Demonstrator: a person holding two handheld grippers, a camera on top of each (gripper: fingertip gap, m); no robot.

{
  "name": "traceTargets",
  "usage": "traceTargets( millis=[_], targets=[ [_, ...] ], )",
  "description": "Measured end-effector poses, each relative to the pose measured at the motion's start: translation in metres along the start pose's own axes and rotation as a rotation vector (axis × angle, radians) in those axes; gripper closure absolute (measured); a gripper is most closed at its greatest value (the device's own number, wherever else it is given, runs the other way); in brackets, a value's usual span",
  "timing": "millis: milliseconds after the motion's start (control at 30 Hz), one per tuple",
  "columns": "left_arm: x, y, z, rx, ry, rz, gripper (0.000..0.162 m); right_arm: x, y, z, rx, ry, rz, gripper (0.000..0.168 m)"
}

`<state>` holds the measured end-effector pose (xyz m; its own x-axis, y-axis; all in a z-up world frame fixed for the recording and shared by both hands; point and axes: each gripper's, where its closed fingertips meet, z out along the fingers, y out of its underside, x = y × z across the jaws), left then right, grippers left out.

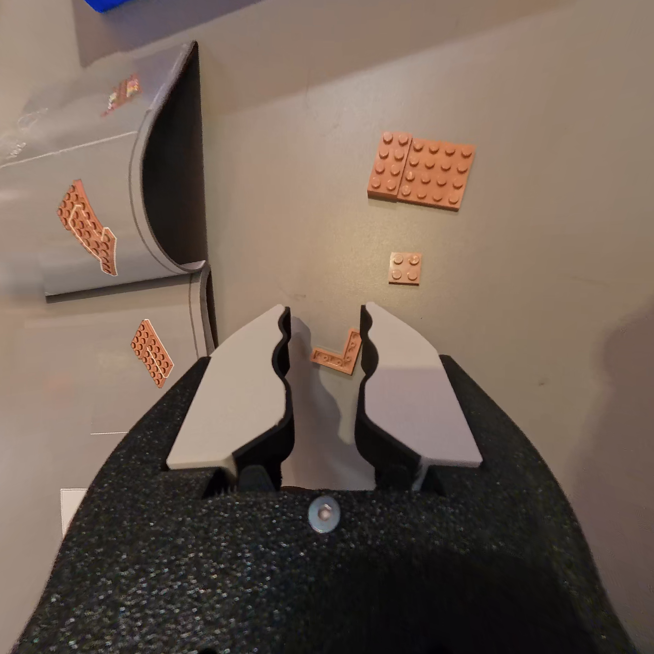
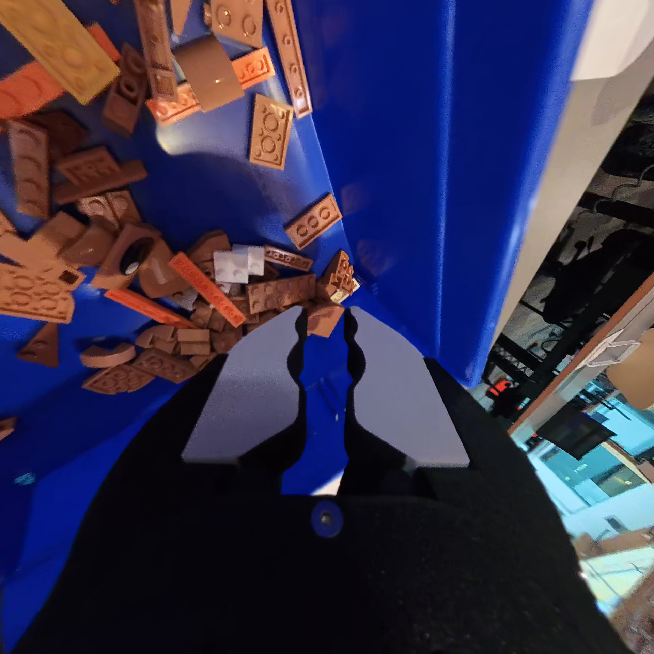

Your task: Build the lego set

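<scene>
In the left wrist view, my left gripper (image 1: 325,311) is open and empty above the grey table. A small orange L-shaped plate (image 1: 338,354) lies on the table between its fingertips. Farther off lie two joined orange plates (image 1: 421,170) and a small square brown plate (image 1: 405,268). In the right wrist view, my right gripper (image 2: 325,311) is down in the blue bin (image 2: 407,177), with its fingertips closed on a small brown curved piece (image 2: 323,322). It sits at the edge of a pile of brown, orange and tan pieces (image 2: 198,293).
An open instruction booklet (image 1: 88,219) with pictures of orange plates lies at the left, one page curled up. The bin's wall rises just right of my right gripper. Beyond the bin are a white table edge (image 2: 566,177) and dark room furniture. The tips of one gripper are about 40 centimetres away from the tips of the other.
</scene>
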<state>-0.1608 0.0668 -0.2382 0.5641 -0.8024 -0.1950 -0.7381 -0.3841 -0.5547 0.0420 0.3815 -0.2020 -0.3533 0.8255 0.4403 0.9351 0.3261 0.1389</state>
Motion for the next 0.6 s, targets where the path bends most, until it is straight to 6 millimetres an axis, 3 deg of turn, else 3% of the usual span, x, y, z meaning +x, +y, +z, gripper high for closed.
traceTargets(
  millis=[33, 300, 600],
  targets=[
    [-0.001, -0.002, -0.001, 0.012, -0.008, -0.002, 0.124, -0.001, 0.001, -0.008, 0.024, -0.006, 0.02, 0.149],
    [-0.018, -0.019, -0.007, 0.144, -0.103, -0.005, 0.124, -0.034, 0.025, -0.067, 0.189, -0.038, 0.073, 0.149],
    [-0.034, -0.037, -0.013, 0.332, -0.213, 0.03, 0.125, -0.077, 0.046, -0.084, 0.252, -0.034, -0.016, 0.147]
  ],
)
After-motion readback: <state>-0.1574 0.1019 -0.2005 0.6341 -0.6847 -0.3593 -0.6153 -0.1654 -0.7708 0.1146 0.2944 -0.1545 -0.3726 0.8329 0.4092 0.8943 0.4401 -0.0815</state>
